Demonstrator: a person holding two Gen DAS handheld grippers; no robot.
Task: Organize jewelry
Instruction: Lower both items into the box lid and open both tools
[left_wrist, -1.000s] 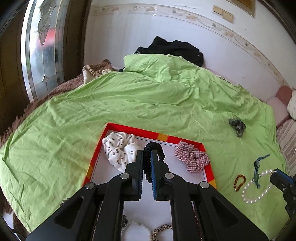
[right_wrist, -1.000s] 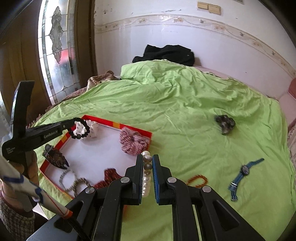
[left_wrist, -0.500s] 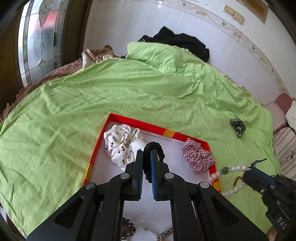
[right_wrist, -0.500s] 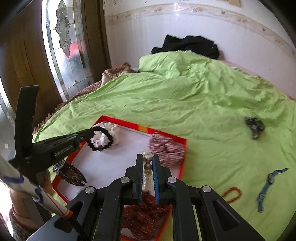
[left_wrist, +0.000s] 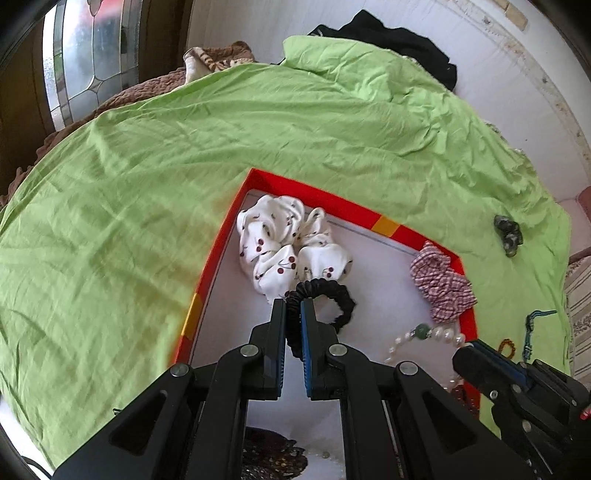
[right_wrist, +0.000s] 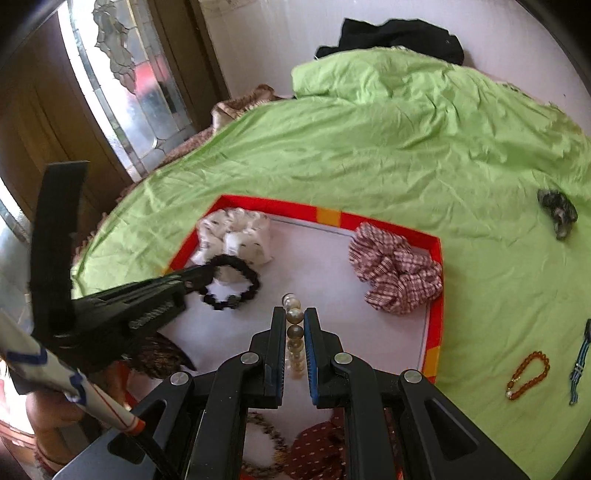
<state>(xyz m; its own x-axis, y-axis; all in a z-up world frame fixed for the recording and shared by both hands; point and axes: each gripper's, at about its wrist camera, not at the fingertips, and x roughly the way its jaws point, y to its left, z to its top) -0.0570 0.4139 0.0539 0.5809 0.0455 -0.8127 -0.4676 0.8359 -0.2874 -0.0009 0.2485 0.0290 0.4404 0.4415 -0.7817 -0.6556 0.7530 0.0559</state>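
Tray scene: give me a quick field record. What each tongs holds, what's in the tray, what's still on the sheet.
left tongs: shut on black hair tie, over the tray
right tongs: shut on pearl strand, over the tray
tray: red rim, white floor, on green sheet
in tray: white cherry scrunchie, checked scrunchie
on sheet, outside tray: amber bead bracelet, blue strap, dark scrunchie

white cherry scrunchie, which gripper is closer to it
Left. The left gripper sits right beside the white scrunchie; the right gripper is further off, nearer the tray's middle.
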